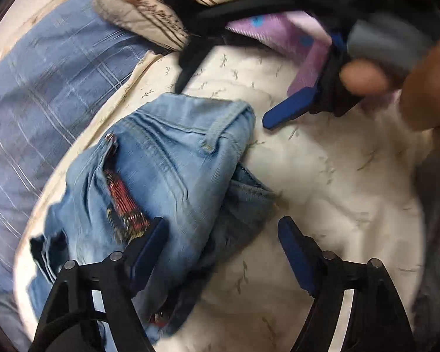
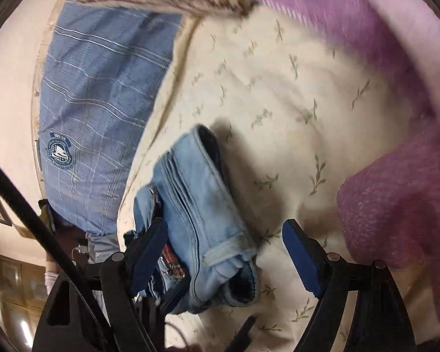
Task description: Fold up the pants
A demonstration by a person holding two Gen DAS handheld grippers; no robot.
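Jeans (image 1: 173, 170) bunched on bed (image 1: 322, 176). Left tool (image 1: 223, 237), right tool (image 2: 224, 240) both spread wide. Blue cloth (image 1: 44, 102) left, purple blanket (image 2: 396, 205) right.

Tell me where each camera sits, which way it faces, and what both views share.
Left wrist: on the left claw, looking down its open fingers at the jeans; the right claw and a hand show beyond.
Right wrist: on the right claw, open, looking down at the jeans.
Shared: jeans, cream bedspread, blue checked cloth, purple blanket.

Blue pillow (image 2: 102, 111) (checked), purple blanket (image 2: 396, 205)
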